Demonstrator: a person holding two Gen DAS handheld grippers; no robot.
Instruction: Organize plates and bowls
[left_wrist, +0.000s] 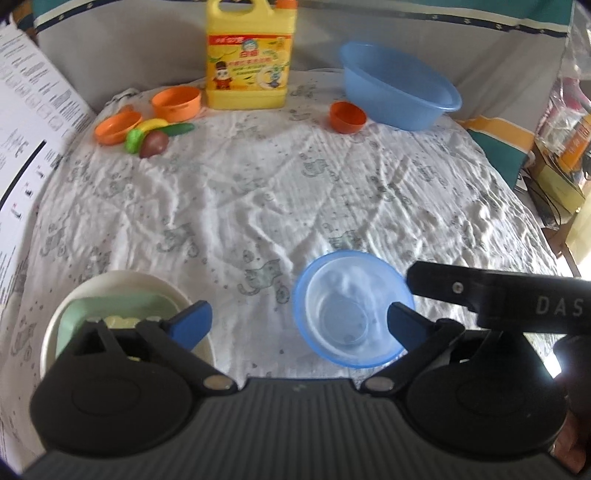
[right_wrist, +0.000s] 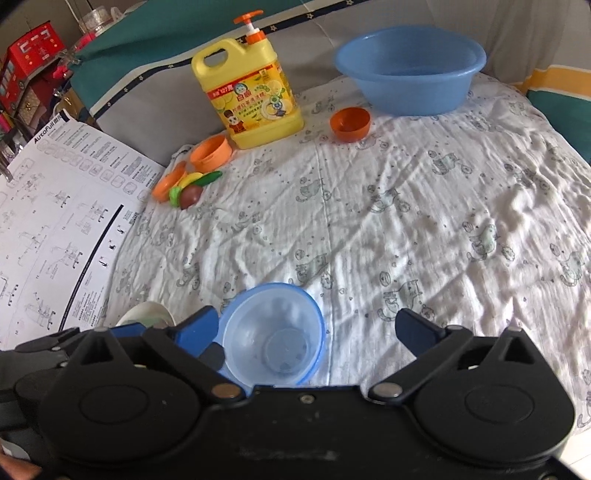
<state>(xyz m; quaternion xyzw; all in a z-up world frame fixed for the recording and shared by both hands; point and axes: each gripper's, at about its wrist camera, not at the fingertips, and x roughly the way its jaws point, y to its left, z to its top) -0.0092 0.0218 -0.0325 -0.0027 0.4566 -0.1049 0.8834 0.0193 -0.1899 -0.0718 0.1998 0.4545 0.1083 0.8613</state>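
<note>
My left tongs (left_wrist: 299, 323) and right tongs (right_wrist: 308, 332) are both wide open beside the small blue bowl (left_wrist: 352, 308), ready to stack it into the white bowl (left_wrist: 122, 284).

Both fisheye views mounted low behind wide-spread jaws, looking forward and down across the worktop's rumpled white cloth (left_wrist: 258, 192) toward the far backrest. Left wrist view close above the small blue bowl (left_wrist: 352, 308), cream plate (left_wrist: 122, 284) at lower left. Right wrist view set slightly rightward, same bowl (right_wrist: 273, 332) close at lower centre. Shared: yellow detergent jug (left_wrist: 249, 62) (right_wrist: 255, 92), blue basin (left_wrist: 399, 85) (right_wrist: 410, 68), orange cups and toy food at far left.
</note>
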